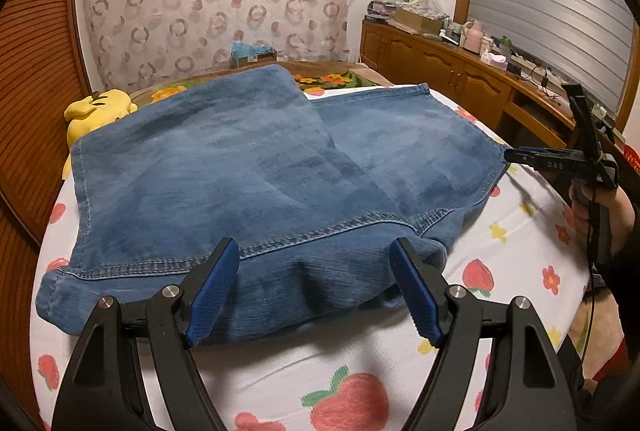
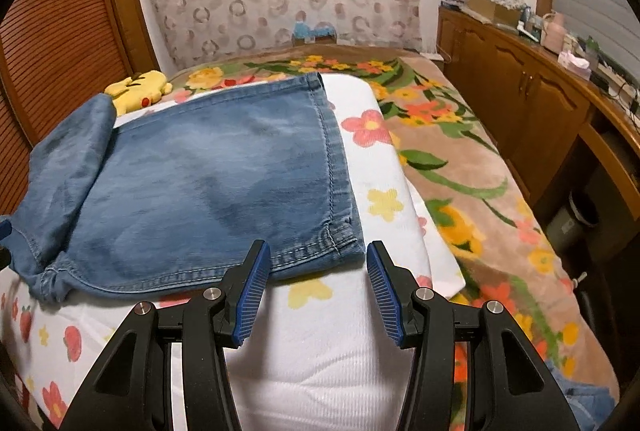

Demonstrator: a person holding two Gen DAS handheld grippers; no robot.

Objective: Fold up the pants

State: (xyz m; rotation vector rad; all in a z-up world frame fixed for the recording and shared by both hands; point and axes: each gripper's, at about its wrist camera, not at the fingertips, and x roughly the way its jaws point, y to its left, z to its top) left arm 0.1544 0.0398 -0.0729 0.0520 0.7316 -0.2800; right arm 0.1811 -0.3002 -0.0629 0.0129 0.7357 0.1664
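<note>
Blue denim pants point(image 1: 248, 167) lie folded on a white cloth printed with fruit and flowers point(image 1: 320, 367) on a bed. In the left wrist view my left gripper point(image 1: 314, 255) stands open, and the bunched near edge of the pants lies between its blue pads point(image 1: 212, 291) without being pinched. My right gripper point(image 1: 516, 154), held by a hand point(image 1: 588, 207), has its tips at the pants' right corner. In the right wrist view the right gripper point(image 2: 316, 259) is open, and the near hem corner of the pants point(image 2: 224, 171) sits between its fingertips.
A yellow plush toy point(image 1: 100, 111) lies beyond the pants at the left. A floral blanket point(image 2: 460, 171) covers the bed to the right of the white cloth. A wooden sideboard point(image 1: 440, 63) with bottles and boxes runs along the right wall. A slatted wooden door point(image 2: 60, 31) stands at the left.
</note>
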